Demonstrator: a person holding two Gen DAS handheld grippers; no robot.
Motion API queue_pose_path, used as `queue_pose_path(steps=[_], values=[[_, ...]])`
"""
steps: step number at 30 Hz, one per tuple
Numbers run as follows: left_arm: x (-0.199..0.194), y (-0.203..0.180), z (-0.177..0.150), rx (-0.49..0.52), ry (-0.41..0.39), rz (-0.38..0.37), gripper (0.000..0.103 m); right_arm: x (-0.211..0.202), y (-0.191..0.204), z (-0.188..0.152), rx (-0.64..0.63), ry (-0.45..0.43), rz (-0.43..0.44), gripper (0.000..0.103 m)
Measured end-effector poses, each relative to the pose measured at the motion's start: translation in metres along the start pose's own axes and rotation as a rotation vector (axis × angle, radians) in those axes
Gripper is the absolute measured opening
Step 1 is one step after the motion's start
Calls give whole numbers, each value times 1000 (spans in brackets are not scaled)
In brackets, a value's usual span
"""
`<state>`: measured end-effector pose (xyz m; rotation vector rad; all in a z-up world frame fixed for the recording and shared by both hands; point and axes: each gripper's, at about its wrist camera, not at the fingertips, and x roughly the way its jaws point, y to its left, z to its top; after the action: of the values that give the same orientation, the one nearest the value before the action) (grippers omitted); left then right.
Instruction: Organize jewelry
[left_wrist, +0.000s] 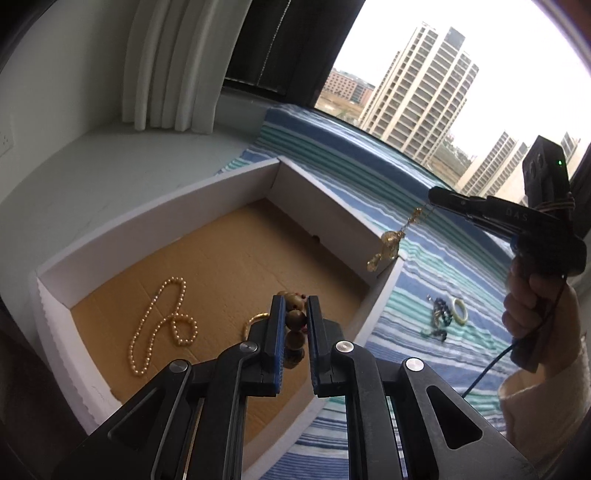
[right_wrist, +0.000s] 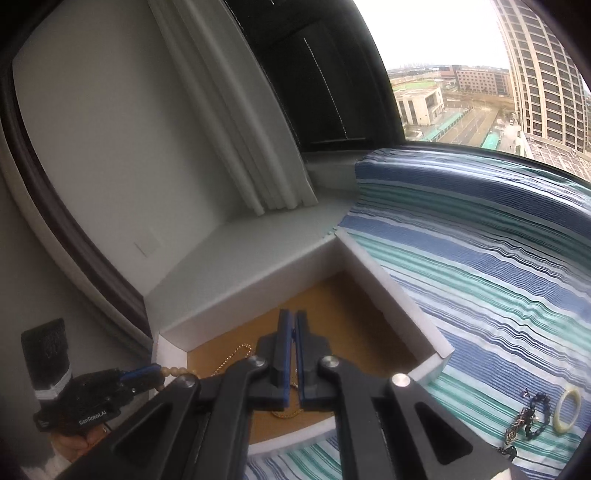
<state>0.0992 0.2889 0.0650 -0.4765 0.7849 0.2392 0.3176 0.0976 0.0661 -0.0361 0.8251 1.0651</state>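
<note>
Pearl necklace (left_wrist: 162, 325) inside tray (left_wrist: 207, 192); tray on striped cloth (left_wrist: 424, 229); bangle (left_wrist: 460, 312) and tangled jewelry (left_wrist: 437, 319) on cloth right of tray.

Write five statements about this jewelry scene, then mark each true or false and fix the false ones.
1. The left gripper is shut on a brown bead bracelet. True.
2. The right gripper is empty. False: a gold chain dangles from its shut tips, over the right wall of the white box.
3. A pearl necklace lies on the box's brown floor. True.
4. The pale green bangle is inside the box. False: it lies outside, on the striped cloth, beside a tangle of dark jewelry.
5. The box is divided into compartments. False: only one open space shows.
</note>
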Motion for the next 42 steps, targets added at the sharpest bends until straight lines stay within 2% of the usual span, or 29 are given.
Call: queue_pose_path(steps=[6, 9, 10, 12, 13, 14, 18, 20, 23, 27, 30, 32, 35, 39, 42], values=[[45, 14, -34, -23, 100, 56, 9, 85, -15, -15, -31, 112, -73, 2], [60, 16, -45, 3, 120, 127, 11, 105, -24, -26, -35, 138, -138, 6], [60, 16, -47, 13, 113, 157, 15, 107, -26, -30, -29, 136, -164, 6], [53, 13, -49, 32, 90, 179, 32, 97, -32, -34, -3, 106, -172, 17], [48, 11, -50, 38, 72, 183, 45, 89, -33, -37, 5, 81, -176, 29], [43, 8, -51, 47, 52, 187, 53, 77, -34, -41, 3, 49, -187, 40], [17, -20, -57, 122, -37, 163, 70, 24, -33, -70, -49, -55, -246, 50], [4, -41, -65, 169, -82, 130, 84, 2, -36, -97, -65, -97, -313, 66], [-3, -76, -82, 232, -114, 70, 97, -21, -50, -148, -88, -96, -440, 70], [17, -118, -114, 313, -71, -15, 100, -43, -86, -222, -36, -30, -591, 70], [56, -140, -142, 335, -11, -29, 100, -62, -116, -270, 42, -1, -678, 70], [87, -148, -156, 345, 35, -11, 100, -77, -137, -295, 89, 3, -732, 70], [121, -160, -165, 365, 74, 16, 100, -99, -168, -322, 174, 1, -792, 75], [151, -172, -162, 395, 66, 57, 100, -121, -201, -340, 264, -16, -854, 76], [174, -177, -158, 417, 69, 100, 100, -125, -218, -347, 332, -5, -842, 78]])
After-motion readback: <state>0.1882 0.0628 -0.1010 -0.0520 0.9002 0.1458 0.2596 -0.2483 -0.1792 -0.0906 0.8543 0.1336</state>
